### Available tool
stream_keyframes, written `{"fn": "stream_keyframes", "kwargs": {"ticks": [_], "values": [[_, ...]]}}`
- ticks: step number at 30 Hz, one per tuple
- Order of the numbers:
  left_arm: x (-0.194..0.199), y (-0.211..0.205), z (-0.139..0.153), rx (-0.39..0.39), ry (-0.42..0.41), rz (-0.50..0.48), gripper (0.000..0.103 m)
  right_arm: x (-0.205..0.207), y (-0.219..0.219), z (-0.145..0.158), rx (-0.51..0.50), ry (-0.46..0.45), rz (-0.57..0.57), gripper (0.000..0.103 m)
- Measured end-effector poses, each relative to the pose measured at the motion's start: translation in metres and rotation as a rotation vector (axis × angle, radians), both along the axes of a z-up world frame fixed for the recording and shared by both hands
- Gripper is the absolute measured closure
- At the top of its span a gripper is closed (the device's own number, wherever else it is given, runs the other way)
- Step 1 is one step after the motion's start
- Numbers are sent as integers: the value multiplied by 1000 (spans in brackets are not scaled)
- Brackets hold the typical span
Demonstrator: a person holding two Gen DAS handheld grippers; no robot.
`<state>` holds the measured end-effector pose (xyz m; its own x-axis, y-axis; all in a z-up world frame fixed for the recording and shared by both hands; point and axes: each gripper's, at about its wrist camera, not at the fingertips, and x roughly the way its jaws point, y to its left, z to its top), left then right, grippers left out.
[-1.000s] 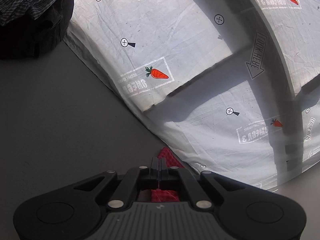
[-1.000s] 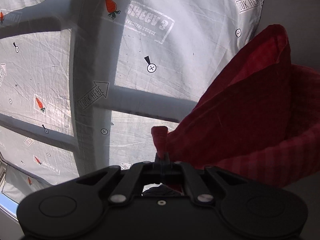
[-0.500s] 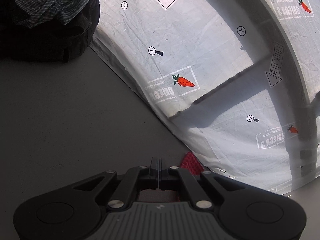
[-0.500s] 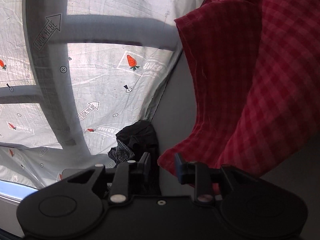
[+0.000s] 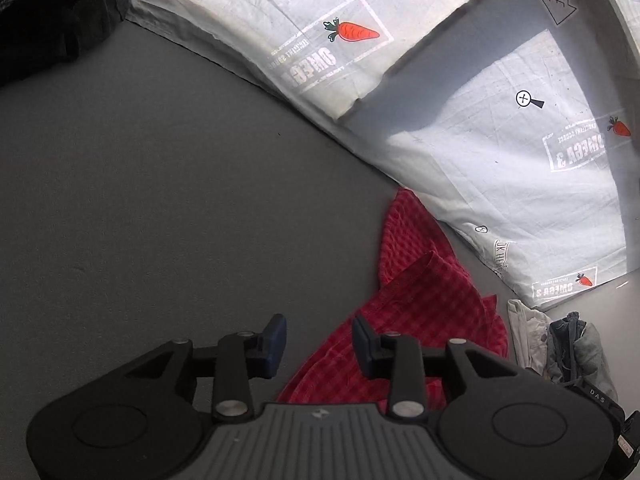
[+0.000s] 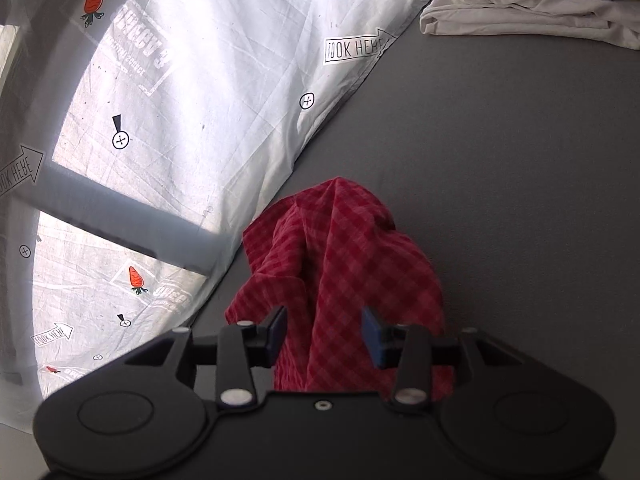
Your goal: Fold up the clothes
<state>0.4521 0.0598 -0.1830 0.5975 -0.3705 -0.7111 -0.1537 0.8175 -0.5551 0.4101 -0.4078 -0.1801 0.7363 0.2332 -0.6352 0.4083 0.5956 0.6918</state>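
Observation:
A red checked cloth [image 5: 424, 300] lies crumpled on the grey table [image 5: 160, 184], close to the sheet's edge. My left gripper [image 5: 318, 344] is open, with the cloth under and beyond its right finger. In the right wrist view the same cloth [image 6: 344, 264] is heaped in front of my right gripper [image 6: 324, 334], which is open with the cloth between and below its fingers. Neither gripper holds anything.
A white printed sheet with carrots and arrows [image 5: 500, 152] [image 6: 208, 92] hangs along the table's far side. A dark pile of clothes [image 5: 52, 12] lies at far left. A whitish garment [image 6: 532, 12] and a denim piece [image 5: 576, 348] lie at the right.
Both grippers were shut on the red cloth a second ago. Both have opened and the cloth has dropped into a heap on the table.

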Motion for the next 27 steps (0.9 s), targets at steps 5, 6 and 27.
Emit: {"fn": "stream_keyframes", "kwargs": {"ticks": [5,6,27], "values": [[43,-48,-7,35,-12,-124,36,10,-12,-14,-85,63,-7,53],[51,-60,-6,45,-27,-155,33,13,-12,-18,-93,76,3,52],[94,-120,-20,18,-86,-223,102,35,13,-26,-175,67,140,99]]}}
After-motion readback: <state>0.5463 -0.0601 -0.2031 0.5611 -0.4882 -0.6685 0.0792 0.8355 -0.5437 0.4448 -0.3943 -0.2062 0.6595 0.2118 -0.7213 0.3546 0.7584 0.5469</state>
